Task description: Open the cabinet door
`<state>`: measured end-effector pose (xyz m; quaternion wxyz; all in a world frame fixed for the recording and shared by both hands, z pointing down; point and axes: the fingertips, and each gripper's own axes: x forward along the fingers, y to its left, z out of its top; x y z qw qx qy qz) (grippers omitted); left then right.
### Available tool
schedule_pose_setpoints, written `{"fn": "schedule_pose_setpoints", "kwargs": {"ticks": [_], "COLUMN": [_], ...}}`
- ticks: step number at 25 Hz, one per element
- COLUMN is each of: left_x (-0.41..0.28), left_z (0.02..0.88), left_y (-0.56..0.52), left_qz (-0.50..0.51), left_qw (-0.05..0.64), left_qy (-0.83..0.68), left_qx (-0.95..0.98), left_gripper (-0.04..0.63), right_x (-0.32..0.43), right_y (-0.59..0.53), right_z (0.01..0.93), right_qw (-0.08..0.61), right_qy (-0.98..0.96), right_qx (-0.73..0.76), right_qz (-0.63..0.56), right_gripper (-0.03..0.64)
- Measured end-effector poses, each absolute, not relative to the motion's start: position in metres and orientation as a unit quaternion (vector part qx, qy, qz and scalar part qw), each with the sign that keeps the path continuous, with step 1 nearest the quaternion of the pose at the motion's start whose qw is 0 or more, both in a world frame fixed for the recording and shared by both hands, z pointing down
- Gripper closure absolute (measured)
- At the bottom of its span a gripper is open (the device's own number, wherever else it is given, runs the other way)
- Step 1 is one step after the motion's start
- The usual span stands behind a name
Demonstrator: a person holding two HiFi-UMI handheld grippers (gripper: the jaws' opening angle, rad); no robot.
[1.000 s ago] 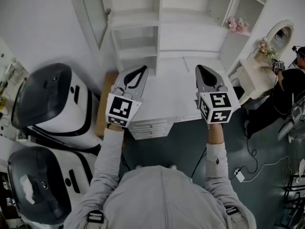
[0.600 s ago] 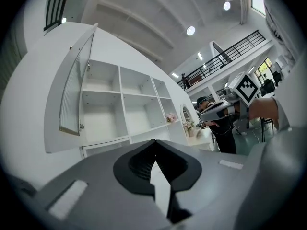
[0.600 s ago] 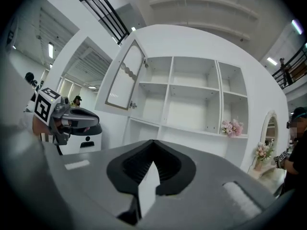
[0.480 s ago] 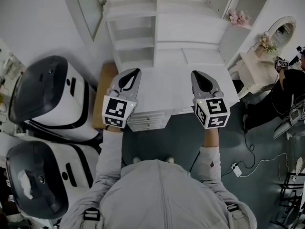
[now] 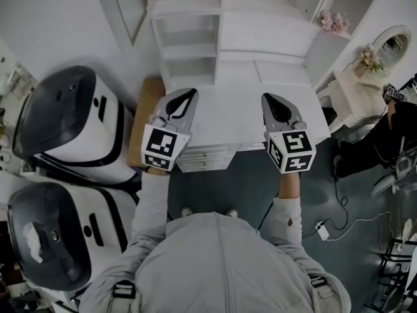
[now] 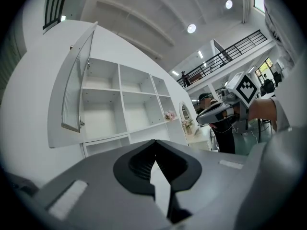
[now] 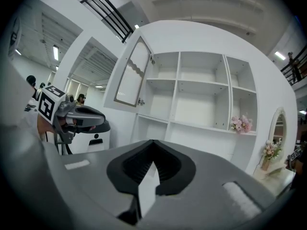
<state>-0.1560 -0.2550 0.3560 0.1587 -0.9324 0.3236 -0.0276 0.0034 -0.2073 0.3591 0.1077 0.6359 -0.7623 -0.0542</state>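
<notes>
A tall white cabinet [image 5: 221, 38] with bare shelves stands behind a white desk [image 5: 225, 119]. Its glass-panelled door [image 5: 127, 8] hangs swung out to the left, and it shows as the same open door [image 6: 76, 80] [image 7: 132, 73] in both gripper views. My left gripper [image 5: 193, 91] and right gripper [image 5: 267, 96] are held side by side over the desk, pointing at the cabinet. Both are shut with nothing in them, and neither touches the door. The left gripper view shows its jaws [image 6: 154, 141] closed, with the right gripper [image 6: 216, 114] beside it. The right gripper view shows closed jaws [image 7: 153, 141] too.
Two large white-and-black machines [image 5: 65, 122] [image 5: 52, 240] stand at the left. Small drawers [image 5: 205, 158] sit under the desk's front edge. Pink flowers [image 5: 335, 21] rest on a right-hand shelf, near a dressing table with a mirror [image 5: 391, 44]. A person in black [image 5: 391, 135] is at the right.
Both grippers have sunk a little in front of the cabinet and stay shut. The door hangs open as before.
</notes>
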Motion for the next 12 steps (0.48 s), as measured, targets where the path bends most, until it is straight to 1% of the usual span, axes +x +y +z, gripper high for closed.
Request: {"fn": "schedule_pose_setpoints", "kwargs": {"ticks": [12], "left_x": [-0.152], "left_z": [0.37], "left_y": [-0.253], "left_qz": [-0.042], "left_qw": [0.146], "left_qy": [0.311], "left_qx": [-0.938], "left_gripper": [0.578], "right_x": [-0.002], "right_y": [-0.206], "right_z": [0.374], "right_qw": [0.125], "right_qy": [-0.767], "right_qx": [0.629], "right_qz": [-0.039], "right_gripper": [0.617]}}
